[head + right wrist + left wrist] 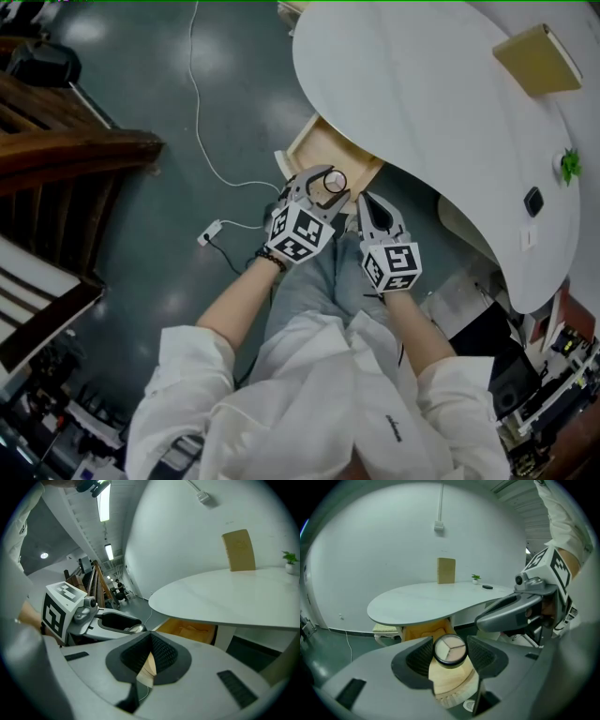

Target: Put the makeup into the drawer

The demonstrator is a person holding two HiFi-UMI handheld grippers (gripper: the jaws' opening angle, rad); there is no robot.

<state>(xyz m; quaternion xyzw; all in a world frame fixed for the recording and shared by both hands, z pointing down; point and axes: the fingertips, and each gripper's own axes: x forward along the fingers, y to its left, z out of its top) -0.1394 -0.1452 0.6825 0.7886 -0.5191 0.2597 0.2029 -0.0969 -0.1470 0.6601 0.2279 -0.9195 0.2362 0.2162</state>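
Remote check, single moment.

**L gripper** (pixel 326 182): jaws set wide, pads pressed on both sides of the compact (pixel 450 649). I read a firm grip, no gap at either pad.

**Compact:** round, black rim, clear lid, three shade sectors inside. Lid face is turned back toward the gripper cam. Posn: held in the air over the near rim of the drawer (pixel 321 147), not resting in it. Light wood shows directly below and behind it in the L gripper view.

**Drawer:** pulled out and open, under the left near edge of the table (pixel 422 112). Interior shows as bare light wood where I can see it. The rest is covered by the grippers in the head view.

**R gripper** (pixel 150 654): jaws closed, pad tips meeting, nothing between them. It sits just right of the L gripper, aimed at the drawer, apart from the compact.

**Tabletop:** tan box (pixel 539 58) upright on the far side. Small plant (pixel 569 166) to its right, then a small black item (pixel 533 201) near the plant.

**Floor:** white cable (pixel 200 122) runs left of the drawer, plug end lying near it.

**Operator:** white sleeves (pixel 187 394) at the near edge of the head view.
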